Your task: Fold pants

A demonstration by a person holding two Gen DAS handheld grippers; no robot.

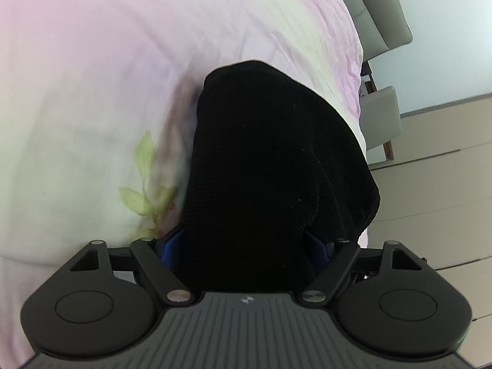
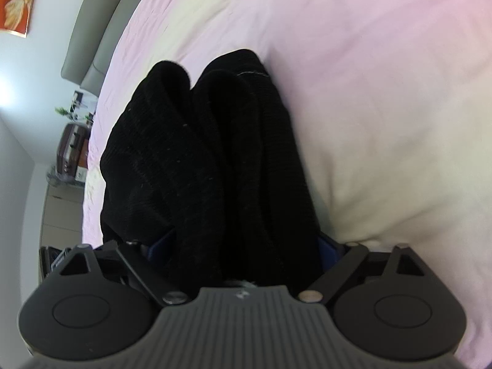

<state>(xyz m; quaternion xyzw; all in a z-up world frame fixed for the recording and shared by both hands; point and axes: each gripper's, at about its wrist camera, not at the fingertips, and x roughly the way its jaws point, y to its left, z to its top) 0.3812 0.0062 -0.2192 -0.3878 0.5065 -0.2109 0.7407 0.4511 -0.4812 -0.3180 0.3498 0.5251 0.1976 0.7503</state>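
The black knit pants hang bunched from my left gripper, which is shut on them; the cloth hides the blue fingertips almost fully. In the right wrist view the same black pants drape in thick folds over my right gripper, which is also shut on them. Both grippers hold the pants lifted above the pink and cream bedsheet, which also shows in the right wrist view.
A grey headboard runs along the bed's far edge. A brown suitcase and a small plant stand by the wall. Pale floor lies beside the bed. A framed picture hangs on the wall.
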